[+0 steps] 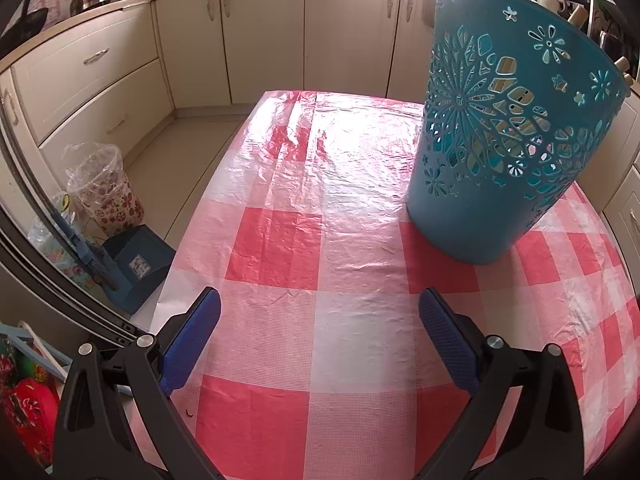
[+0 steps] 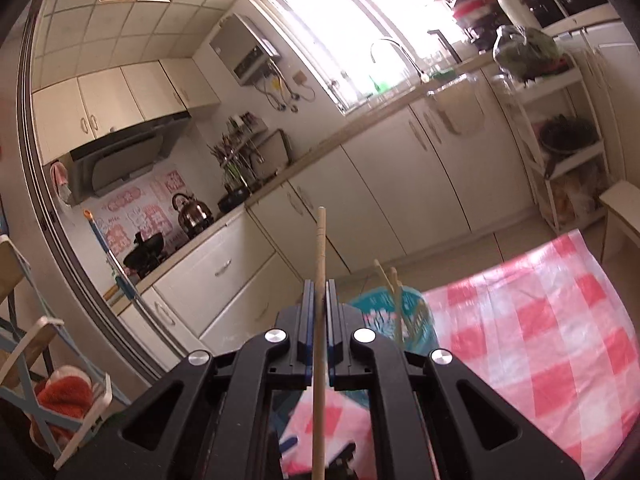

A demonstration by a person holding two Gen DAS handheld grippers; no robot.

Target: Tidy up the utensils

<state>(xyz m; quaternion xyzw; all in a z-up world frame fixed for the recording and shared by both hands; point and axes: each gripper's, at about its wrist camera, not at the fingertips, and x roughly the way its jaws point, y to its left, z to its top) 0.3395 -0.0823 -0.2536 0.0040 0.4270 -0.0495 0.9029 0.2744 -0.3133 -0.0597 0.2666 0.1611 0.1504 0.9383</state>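
Cream kitchen cabinets (image 1: 264, 36) run round two walls behind your table, which is covered with a red-and-white checked plastic cloth (image 1: 280, 240), wrinkled and shiny under the window light.

Your right gripper (image 2: 320, 292) has its blue pads pressed tight on a single chopstick (image 2: 320, 264). It is a pale, plain wooden stick, round and slim, with a few faint rings cut near its upper tip. It stands nearly upright in the right wrist view, running from below the jaws up past them against the cabinet doors. You hold it in the air, above and apart from the basket.

That teal basket (image 1: 496, 152) stands on the far right part of the cloth in the left wrist view. It is a tapered plastic bin with flower and petal shapes cut through its wall. Light wooden sticks (image 2: 394, 292) show through the holes and poke above its rim, leaning to one side.

Your left gripper (image 1: 320, 320) is spread wide with nothing between the blue pads, hanging over bare cloth near the table's front edge, well apart from the basket.

A label on the blue dustpan (image 1: 136, 264) on the floor is too small to read, and the pink wall stickers by the kettle (image 2: 191, 212) are blurred.
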